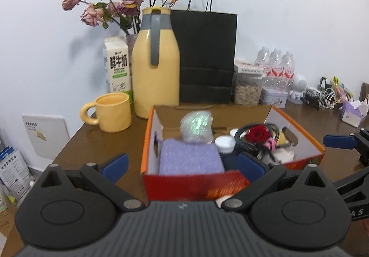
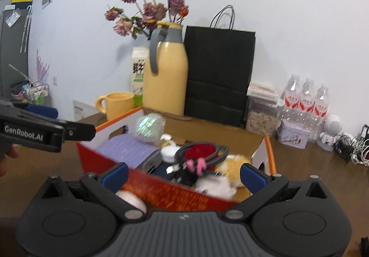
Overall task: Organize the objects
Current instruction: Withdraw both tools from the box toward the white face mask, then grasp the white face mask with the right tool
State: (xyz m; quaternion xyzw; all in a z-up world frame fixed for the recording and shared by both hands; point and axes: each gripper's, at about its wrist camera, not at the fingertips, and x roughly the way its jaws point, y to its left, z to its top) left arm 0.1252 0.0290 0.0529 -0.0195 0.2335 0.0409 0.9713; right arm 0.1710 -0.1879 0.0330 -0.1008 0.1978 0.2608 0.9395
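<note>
Box [image 1: 191,182] near wall blurred, contents partly hidden; left gripper [image 1: 183,164] and right gripper [image 2: 183,172] fingers wide, empty.

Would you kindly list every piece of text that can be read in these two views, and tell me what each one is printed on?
"GenRobot.AI": on the side of the left hand-held gripper, seen from the right wrist view.
"鲜牛奶": large black characters on the milk carton.
"A S": end of a word on the right hand-held gripper, the rest cut off.
Too small or blurred: water bottle labels, white wall panel, blue and white box, orange box front.
</note>
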